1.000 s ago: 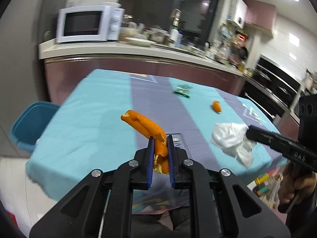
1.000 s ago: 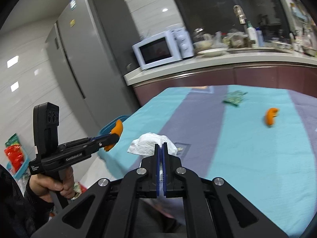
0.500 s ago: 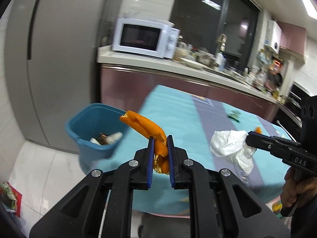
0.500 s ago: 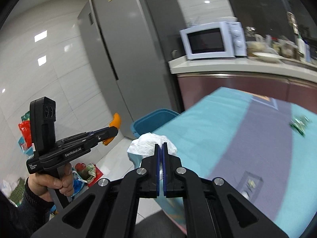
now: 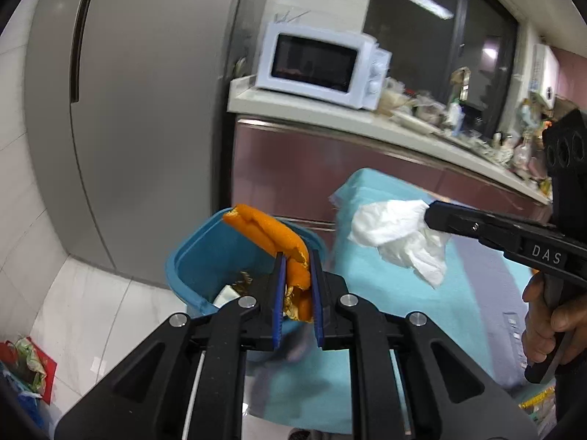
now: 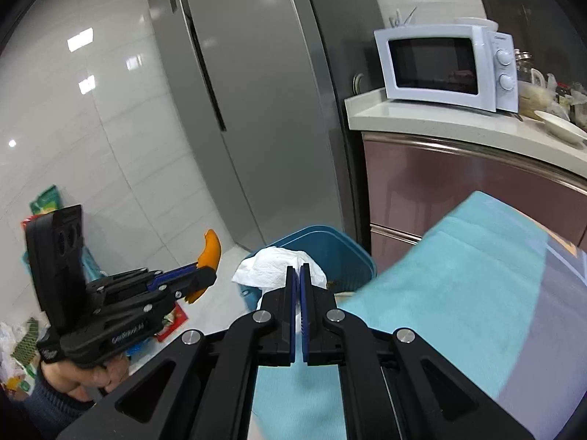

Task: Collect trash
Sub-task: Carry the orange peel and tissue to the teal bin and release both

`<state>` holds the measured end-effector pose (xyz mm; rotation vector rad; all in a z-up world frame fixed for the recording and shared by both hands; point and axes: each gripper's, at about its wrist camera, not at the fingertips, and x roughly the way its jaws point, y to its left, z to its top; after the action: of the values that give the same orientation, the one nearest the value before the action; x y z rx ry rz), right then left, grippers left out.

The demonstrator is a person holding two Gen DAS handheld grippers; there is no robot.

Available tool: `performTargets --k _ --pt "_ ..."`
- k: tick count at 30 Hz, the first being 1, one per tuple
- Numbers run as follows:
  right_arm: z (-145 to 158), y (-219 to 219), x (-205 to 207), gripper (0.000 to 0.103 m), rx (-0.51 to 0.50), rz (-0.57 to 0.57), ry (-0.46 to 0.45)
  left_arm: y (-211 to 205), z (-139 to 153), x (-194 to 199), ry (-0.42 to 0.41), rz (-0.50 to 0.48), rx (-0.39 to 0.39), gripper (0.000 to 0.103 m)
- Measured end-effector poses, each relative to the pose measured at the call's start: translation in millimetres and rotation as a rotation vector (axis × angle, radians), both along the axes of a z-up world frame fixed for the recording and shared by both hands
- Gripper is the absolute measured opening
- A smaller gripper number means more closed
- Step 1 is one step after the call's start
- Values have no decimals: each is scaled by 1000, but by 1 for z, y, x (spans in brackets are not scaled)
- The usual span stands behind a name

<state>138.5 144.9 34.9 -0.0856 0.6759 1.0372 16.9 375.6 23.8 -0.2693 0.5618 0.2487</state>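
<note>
The left tool (image 5: 296,269) is clenched on a strip of orange peel (image 5: 269,233), which sticks up and out from between the blue pads toward eleven o'clock in the left wrist view; the lower end of the peel sits pinched between the fingers. Directly behind and below the peel stands a blue trash bin (image 5: 190,256) on the pale tiled floor, with some scraps visible inside it. The right tool (image 6: 297,275) is clamped tight on a crumpled white tissue (image 6: 273,266), which bulges out over the fingertips toward eleven o'clock in the right wrist view, in front of the bin's rim (image 6: 352,247). In the left wrist view the same tissue (image 5: 396,234) hangs from the right tool's tip at three o'clock, over the edge of the bench (image 5: 389,293), which wears a turquoise cloth with a grey-purple stripe. A hand (image 5: 550,315) grips the right tool's handle at the picture's right edge. Behind the bin rises a grey refrigerator (image 5: 146,110), and at one o'clock a white microwave (image 5: 319,66) sits on a kitchen counter (image 5: 304,108) crowded with dishes and bottles.
</note>
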Motion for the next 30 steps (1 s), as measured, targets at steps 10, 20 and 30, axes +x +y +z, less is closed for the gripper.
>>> performTargets --k 10,20,30 --pt "-44 81 56 1 -117 -8 104 41 -62 86 155 -4 -22 13" --pt "-82 121 79 1 -254 -34 143 54 -106 135 262 28 -14 13" --pt "-98 134 85 8 -318 -39 186 44 -111 146 302 44 26 13"
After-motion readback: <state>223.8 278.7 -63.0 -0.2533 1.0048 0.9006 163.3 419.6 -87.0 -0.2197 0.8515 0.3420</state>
